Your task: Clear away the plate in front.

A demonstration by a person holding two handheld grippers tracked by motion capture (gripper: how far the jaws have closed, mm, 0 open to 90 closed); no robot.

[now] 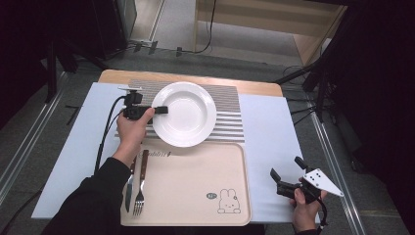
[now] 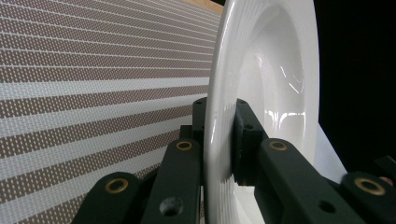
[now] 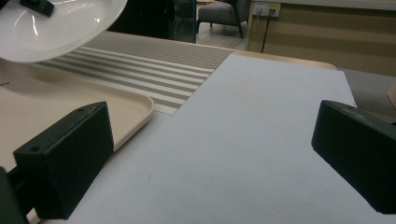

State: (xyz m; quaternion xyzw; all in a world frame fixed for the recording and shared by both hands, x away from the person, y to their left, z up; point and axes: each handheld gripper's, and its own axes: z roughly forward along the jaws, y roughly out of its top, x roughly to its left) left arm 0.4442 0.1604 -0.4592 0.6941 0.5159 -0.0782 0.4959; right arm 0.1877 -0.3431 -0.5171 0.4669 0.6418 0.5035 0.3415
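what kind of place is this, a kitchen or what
Probably a lab or office room set up for recording, not a kitchen. The table is staged with a striped placemat, a tray and a white plate, dark stands surround it, and cables run across the bare floor.

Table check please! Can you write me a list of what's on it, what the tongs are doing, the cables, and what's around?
Surface: table under a pale sheet, striped placemat at the back.
Job's things: white plate, lifted at a tilt above the placemat's near edge; beige tray with a rabbit drawing in front.
Clutter: knife and fork on the tray's left side.
Tongs: left tongs clamped on the plate's rim; right tongs open, holding nothing.
Cables: black cable trails from the left tongs.
Surroundings: grey floor, wooden furniture behind.
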